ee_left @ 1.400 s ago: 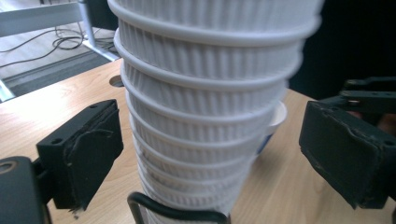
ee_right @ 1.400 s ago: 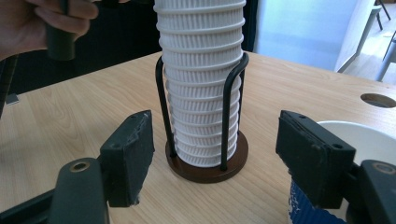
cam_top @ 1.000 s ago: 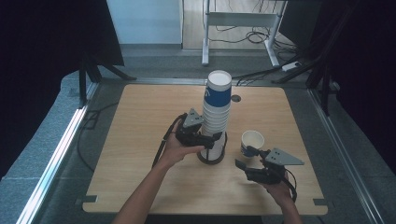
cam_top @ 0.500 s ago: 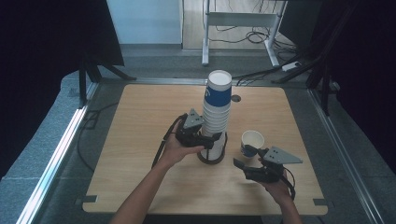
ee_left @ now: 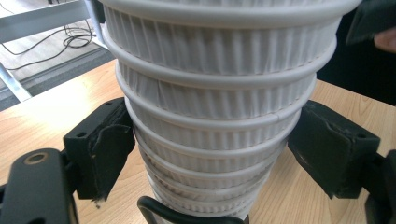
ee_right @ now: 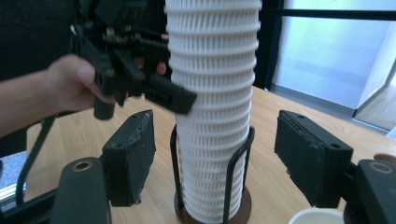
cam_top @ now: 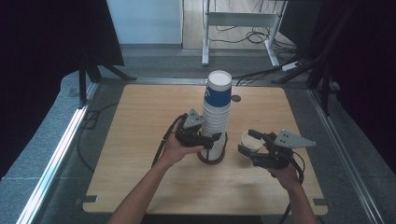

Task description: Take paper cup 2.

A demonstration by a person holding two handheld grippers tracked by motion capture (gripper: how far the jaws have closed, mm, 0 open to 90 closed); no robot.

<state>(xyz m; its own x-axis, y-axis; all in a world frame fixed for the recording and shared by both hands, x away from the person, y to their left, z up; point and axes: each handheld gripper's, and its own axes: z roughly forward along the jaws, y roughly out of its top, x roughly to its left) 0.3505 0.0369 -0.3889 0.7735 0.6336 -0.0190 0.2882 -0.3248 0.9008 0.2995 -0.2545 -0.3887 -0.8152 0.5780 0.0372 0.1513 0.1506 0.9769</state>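
Cup stack (cam_top: 215, 116) upright, axis vertical

Left tool (cam_top: 211, 138) jaws just narrowed; right tool (cam_top: 248, 148) gapes.

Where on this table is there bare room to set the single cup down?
Free: the wide left part of the table, left of the left gripper, and the far strip behind the cup stack. The near edge between the forearms is bare too. Crowded: between the stack's wire holder, the single cup and the right gripper.

The cup stack (ee_left: 215, 116) is cut off by the left gripper view's top edge.
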